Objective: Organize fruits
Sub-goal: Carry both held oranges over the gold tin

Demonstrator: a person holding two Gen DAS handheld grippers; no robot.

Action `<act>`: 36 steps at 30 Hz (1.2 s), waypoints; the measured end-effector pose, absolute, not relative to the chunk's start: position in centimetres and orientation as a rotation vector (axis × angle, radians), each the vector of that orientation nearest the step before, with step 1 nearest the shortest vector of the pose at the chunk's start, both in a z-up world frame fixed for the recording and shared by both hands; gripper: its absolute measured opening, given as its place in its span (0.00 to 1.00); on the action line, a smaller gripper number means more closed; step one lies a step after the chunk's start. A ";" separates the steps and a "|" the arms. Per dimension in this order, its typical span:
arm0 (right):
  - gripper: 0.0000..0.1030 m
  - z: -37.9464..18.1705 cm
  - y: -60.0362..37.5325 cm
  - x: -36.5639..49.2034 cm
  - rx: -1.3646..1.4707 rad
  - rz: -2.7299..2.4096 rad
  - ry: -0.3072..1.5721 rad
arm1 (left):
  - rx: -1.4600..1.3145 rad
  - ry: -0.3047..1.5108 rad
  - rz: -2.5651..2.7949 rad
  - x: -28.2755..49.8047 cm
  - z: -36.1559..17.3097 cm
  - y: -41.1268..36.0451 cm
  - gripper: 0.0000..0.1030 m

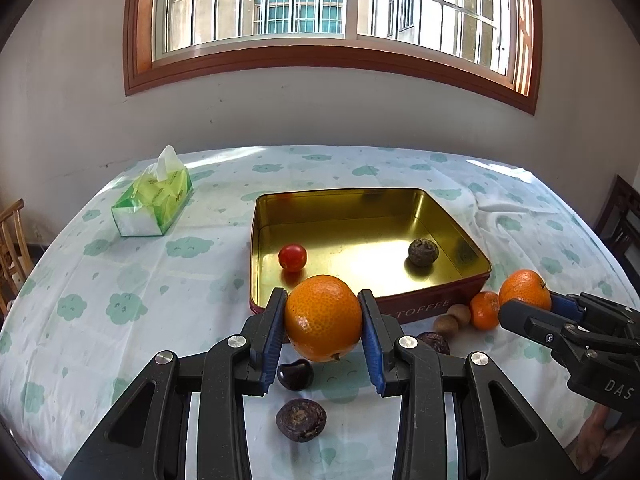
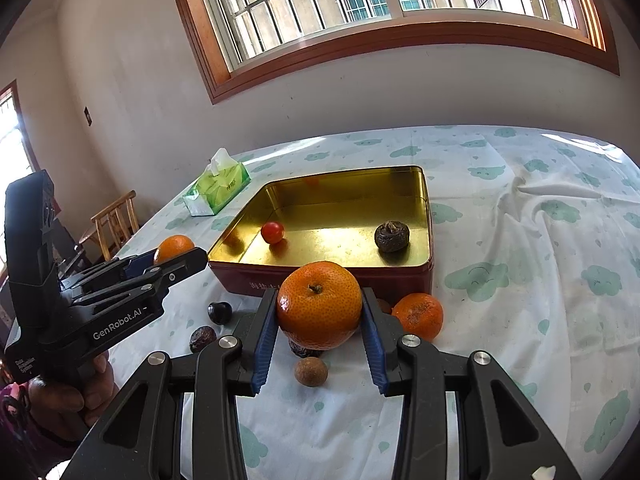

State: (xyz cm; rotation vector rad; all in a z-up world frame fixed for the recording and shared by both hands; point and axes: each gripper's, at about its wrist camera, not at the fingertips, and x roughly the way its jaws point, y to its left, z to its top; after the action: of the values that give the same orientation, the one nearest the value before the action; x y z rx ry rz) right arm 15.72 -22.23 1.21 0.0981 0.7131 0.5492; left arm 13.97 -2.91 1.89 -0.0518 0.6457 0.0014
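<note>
Pinching an orange [image 1: 323, 317] apiece, both grippers hover just short of the tin [image 1: 456, 280], presumably to carry fruit into it. Left gripper [image 1: 323, 320] clamps its orange sideways; right gripper [image 2: 319, 312] clamps another [image 2: 319, 305] stem-up. Inside the tin lie a tomato [image 1: 292, 257] and dark fruit [image 1: 423, 252]; more fruit waits beside its front wall.

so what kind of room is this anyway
Most likely a dining room in a home: a table under a cloud-print tablecloth, a wooden chair beside it, a tissue pack, and a barred window facing apartment blocks.
</note>
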 end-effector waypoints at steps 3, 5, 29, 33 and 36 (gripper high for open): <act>0.36 1.5 -22.1 16.1 0.097 0.552 0.708 | -0.053 0.643 0.001 14.4 2.1 -3.0 0.35; 0.36 1.6 -22.1 16.4 0.098 0.553 0.706 | -0.053 0.642 0.001 14.6 2.2 -3.0 0.35; 0.36 1.3 -21.6 19.6 0.118 0.558 0.707 | -0.056 0.650 0.001 18.7 2.2 -3.4 0.35; 0.36 1.2 -21.5 20.3 0.119 0.560 0.707 | -0.057 0.652 0.000 18.9 2.1 -3.4 0.35; 0.36 1.2 -21.4 20.9 0.122 0.561 0.709 | -0.060 0.655 0.003 19.7 1.9 -3.4 0.35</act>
State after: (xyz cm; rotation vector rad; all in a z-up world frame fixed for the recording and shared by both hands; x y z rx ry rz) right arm 20.88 -21.42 1.16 0.1215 0.7089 0.5605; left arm 19.73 -3.38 1.93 -0.0597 0.6549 0.0031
